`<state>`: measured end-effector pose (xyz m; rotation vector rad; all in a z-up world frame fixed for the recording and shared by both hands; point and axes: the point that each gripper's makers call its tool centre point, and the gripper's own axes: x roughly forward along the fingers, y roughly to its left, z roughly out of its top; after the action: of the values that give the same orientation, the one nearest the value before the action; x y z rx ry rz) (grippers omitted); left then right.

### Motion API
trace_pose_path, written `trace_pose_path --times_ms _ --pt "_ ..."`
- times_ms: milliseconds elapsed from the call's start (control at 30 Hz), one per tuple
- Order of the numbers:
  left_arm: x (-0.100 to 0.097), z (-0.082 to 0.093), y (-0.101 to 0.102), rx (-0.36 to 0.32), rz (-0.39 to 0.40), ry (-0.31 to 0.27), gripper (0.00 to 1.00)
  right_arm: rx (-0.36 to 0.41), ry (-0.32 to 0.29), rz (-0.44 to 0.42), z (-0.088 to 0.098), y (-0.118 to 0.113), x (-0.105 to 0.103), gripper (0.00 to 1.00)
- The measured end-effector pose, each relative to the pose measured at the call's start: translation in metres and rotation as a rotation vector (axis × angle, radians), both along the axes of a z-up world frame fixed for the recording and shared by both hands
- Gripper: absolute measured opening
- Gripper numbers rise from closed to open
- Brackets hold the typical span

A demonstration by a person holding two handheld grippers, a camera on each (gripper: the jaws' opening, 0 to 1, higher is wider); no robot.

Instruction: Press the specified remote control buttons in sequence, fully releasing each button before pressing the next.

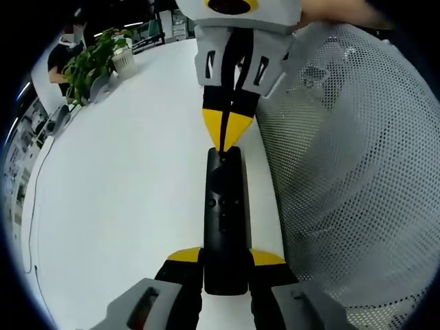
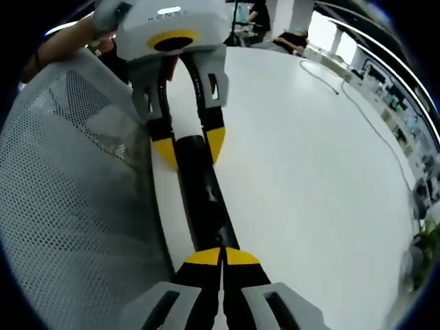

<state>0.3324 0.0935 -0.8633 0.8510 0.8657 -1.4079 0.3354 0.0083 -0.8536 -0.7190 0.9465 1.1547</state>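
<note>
In the left gripper view, one remote control (image 1: 225, 220) is recorded: a slim, elongated black bar with a smooth, faintly glossy face and small buttons near its middle. It lies near the tabletop's edge, its long axis running straight away from the camera. Its near end is held between the two yellow-tipped jaws of the left tongs (image 1: 225, 259), which are set apart to the width of the remote and clamped on its sides. One further pair, the right tongs (image 1: 227, 134), is seen entering from the far side, with grey housing and its yellow tips brought together to a single point resting on the far end of the remote. One white tabletop (image 1: 117, 185), smooth and matt, is noted, along with one white perforated mesh surface (image 1: 357, 179), curved, just beside the tabletop edge. One leafy green plant in a white pot (image 1: 96, 62) is listed at the far end. In the right gripper view, the same one remote control (image 2: 203, 199) is logged, its long axis again leading away from the camera. The right tongs (image 2: 222, 258) are shown fully closed, tips touching each other and set upon the remote's near end. The left tongs (image 2: 189, 148) are seen opposite, the two yellow tips flanking the remote's far end. One cable (image 2: 364, 110) is traced across the tabletop (image 2: 309, 179).
</note>
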Motion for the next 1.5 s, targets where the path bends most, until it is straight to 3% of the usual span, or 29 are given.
trace_pose_path --times_ms 200,967,1200,1500 --pt "0.000 0.000 0.001 -0.035 0.019 0.015 0.25 0.037 0.025 -0.035 0.000 0.001 0.000 0.00" --pt "0.000 0.001 0.000 -0.066 0.030 0.027 0.25 -0.011 0.000 0.020 0.002 0.000 0.000 0.00" --pt "0.000 0.002 0.000 -0.092 0.051 0.026 0.25 0.010 0.008 0.039 0.003 0.008 -0.005 0.00" --pt "-0.001 0.002 0.000 -0.078 0.037 0.020 0.25 0.012 -0.007 0.060 0.002 0.013 -0.004 0.00"
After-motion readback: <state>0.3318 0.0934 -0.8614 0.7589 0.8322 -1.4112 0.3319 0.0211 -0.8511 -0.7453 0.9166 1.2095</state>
